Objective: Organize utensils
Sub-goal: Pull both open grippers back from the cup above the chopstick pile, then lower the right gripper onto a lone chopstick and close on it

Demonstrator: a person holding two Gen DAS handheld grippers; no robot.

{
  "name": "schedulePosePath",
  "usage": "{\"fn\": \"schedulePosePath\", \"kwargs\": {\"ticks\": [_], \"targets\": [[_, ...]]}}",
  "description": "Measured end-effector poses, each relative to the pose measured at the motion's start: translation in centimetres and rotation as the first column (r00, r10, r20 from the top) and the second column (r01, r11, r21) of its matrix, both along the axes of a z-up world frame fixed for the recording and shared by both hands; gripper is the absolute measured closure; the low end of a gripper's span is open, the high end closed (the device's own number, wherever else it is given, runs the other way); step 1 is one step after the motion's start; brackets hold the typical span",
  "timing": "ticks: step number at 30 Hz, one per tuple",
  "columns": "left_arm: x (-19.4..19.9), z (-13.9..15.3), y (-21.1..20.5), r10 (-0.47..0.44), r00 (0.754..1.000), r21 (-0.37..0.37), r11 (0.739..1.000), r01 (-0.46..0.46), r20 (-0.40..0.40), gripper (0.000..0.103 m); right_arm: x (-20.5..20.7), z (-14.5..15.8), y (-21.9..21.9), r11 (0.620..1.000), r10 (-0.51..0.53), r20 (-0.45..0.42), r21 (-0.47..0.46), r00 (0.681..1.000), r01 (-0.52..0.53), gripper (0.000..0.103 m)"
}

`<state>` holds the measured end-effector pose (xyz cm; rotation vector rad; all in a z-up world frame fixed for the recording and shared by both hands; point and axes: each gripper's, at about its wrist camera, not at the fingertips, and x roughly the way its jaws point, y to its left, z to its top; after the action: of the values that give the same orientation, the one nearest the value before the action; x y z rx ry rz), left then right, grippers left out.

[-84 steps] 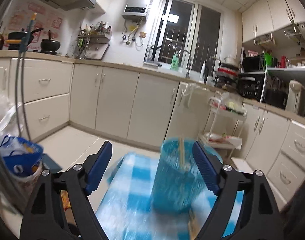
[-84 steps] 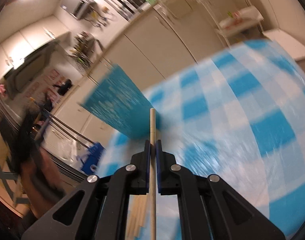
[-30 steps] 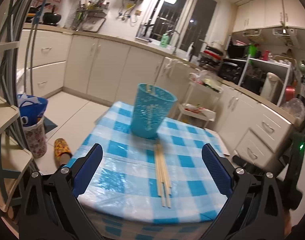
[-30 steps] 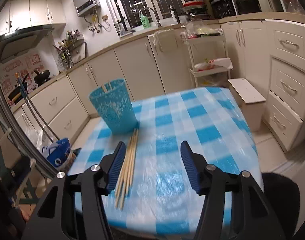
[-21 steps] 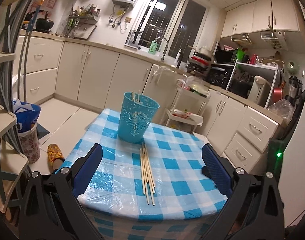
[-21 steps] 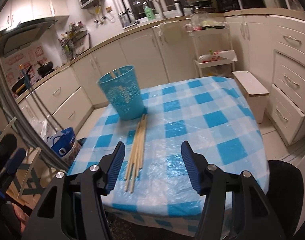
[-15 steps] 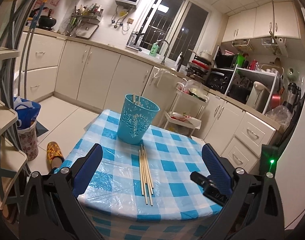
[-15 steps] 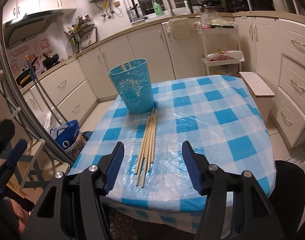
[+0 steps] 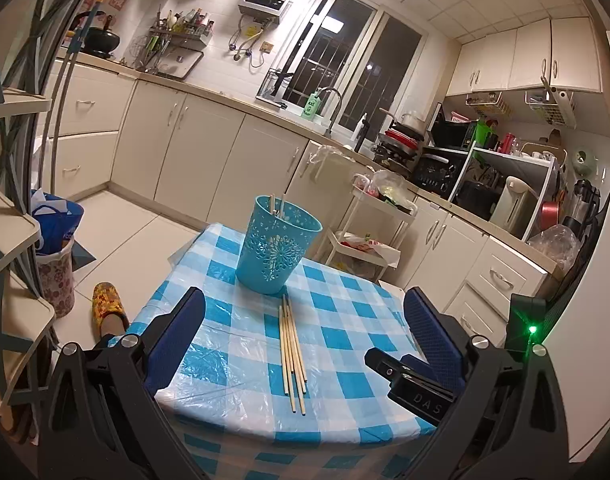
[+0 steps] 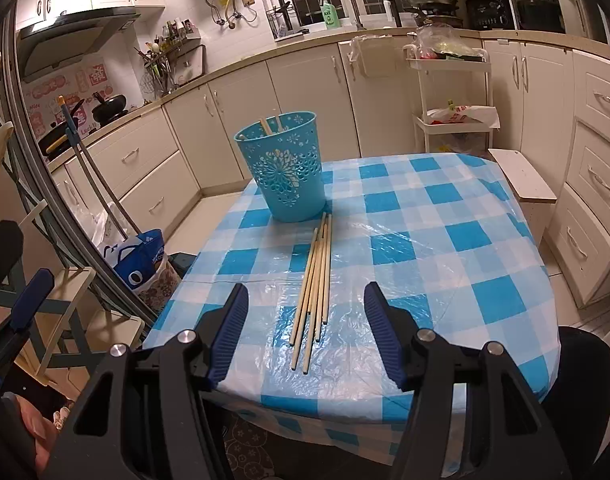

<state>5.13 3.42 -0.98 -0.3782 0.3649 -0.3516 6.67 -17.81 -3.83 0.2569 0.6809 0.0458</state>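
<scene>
A blue perforated holder stands at the far end of the checked table, with two chopsticks standing in it; it also shows in the right wrist view. Several wooden chopsticks lie in a bundle in front of it, also in the right wrist view. My left gripper is open and empty, held back from the table's near edge. My right gripper is open and empty, above the near edge, just short of the bundle's near ends.
The table is covered in clear plastic. A white trolley and a step stool stand beyond it. A blue bag in a bin and a slipper are on the floor at the left. Cabinets line the walls.
Both grippers have pulled back from the table. The right gripper, earlier shut on one chopstick near the holder, is now open and empty; the holder shows two chopsticks.
</scene>
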Motion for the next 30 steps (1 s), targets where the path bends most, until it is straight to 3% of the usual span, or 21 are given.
{"fn": "schedulePosePath", "kwargs": {"ticks": [5, 9, 14, 19, 30], "targets": [[1.2, -1.2, 0.7, 0.025, 0.999, 0.027, 0.999, -0.024, -0.048, 0.007, 0.5, -0.2, -0.3, 1.0, -0.008, -0.002, 0.0, 1.0, 0.008, 0.044], [3.2, -3.5, 2.6, 0.104, 0.983, 0.058, 0.994, -0.096, -0.152, 0.008, 2.1, -0.9, -1.4, 1.0, -0.008, -0.009, -0.023, 1.0, 0.007, 0.046], [4.8, -5.8, 3.8, 0.159, 0.956, 0.097, 0.986, -0.139, -0.247, 0.008, 6.1, -3.5, -2.0, 0.999, 0.023, -0.074, -0.034, 0.997, -0.026, 0.068], [5.6, -6.7, 3.1, 0.147, 0.953, 0.136, 0.984, -0.114, -0.265, 0.008, 10.5, -6.7, -1.2, 0.996, 0.062, -0.143, -0.053, 0.988, -0.07, 0.078], [7.3, -8.7, 2.4, 0.142, 0.936, 0.17, 0.981, -0.091, -0.323, 0.008, 18.8, -10.3, 0.1, 0.984, 0.078, -0.235, -0.139, 0.969, -0.113, 0.086]]}}
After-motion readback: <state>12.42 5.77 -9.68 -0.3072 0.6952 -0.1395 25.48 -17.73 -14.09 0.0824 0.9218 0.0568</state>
